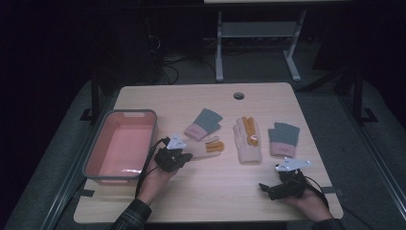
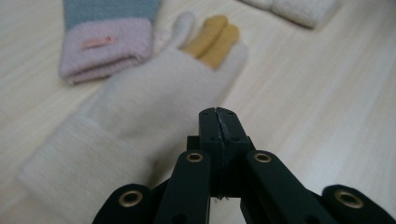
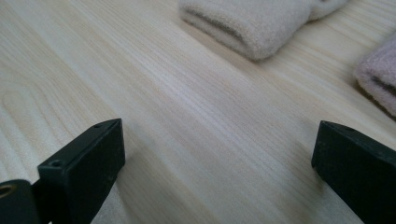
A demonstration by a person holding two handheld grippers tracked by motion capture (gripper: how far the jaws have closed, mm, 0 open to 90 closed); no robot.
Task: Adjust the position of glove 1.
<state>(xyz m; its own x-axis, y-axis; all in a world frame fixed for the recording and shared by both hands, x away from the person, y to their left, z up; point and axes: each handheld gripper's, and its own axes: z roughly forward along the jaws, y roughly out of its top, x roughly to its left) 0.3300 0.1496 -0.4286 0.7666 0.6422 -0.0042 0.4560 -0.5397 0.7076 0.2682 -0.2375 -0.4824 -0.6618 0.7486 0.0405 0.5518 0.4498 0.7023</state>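
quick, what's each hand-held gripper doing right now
Left hand-held gripper: jaws shut, empty, hovering over the cream glove.
Right hand-held gripper: jaws wide open, empty, above bare table.

Table (image 1: 210,191): gloves (image 1: 249,141), pink bin (image 1: 122,143)

High view: dim and grainy; light falls on the pale wooden worktop (image 1: 206,187) at centre frame, while the surroundings sink to near black. Faint glare on the floor of the grey-rimmed pink plastic tub (image 1: 121,146).
Left gripper view: bright, soft light; black jaws sharp, the cream knitted glove (image 2: 140,112) blurred.
Right gripper view: evenly lit, wood grain soft, upper right corner out of focus.
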